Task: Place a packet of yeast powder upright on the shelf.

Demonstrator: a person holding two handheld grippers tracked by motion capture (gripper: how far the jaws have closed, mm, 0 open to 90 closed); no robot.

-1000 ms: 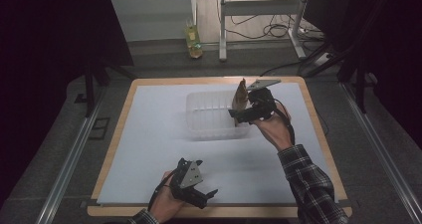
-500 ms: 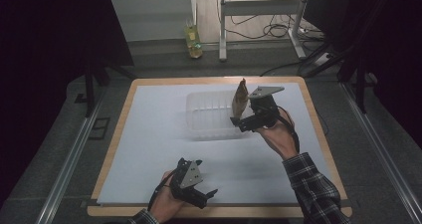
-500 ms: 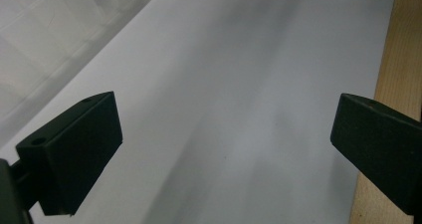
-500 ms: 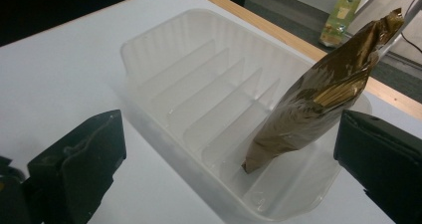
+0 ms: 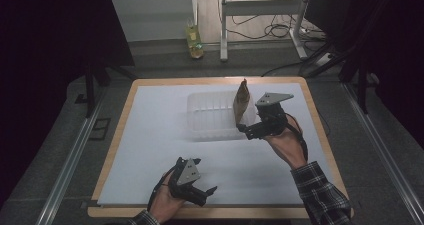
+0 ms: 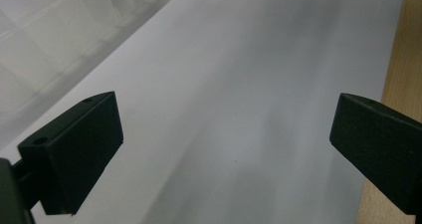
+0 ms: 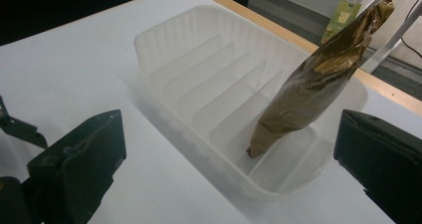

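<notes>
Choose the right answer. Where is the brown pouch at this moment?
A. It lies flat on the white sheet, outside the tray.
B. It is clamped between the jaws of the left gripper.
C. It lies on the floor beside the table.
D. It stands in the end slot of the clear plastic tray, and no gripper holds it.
D: the brown pouch stands tilted in the end slot of the clear plastic tray, and the right gripper has its jaws wide apart, clear of it.

High view overhead; tool views close, sharing rack [image 5: 212, 116].
</notes>
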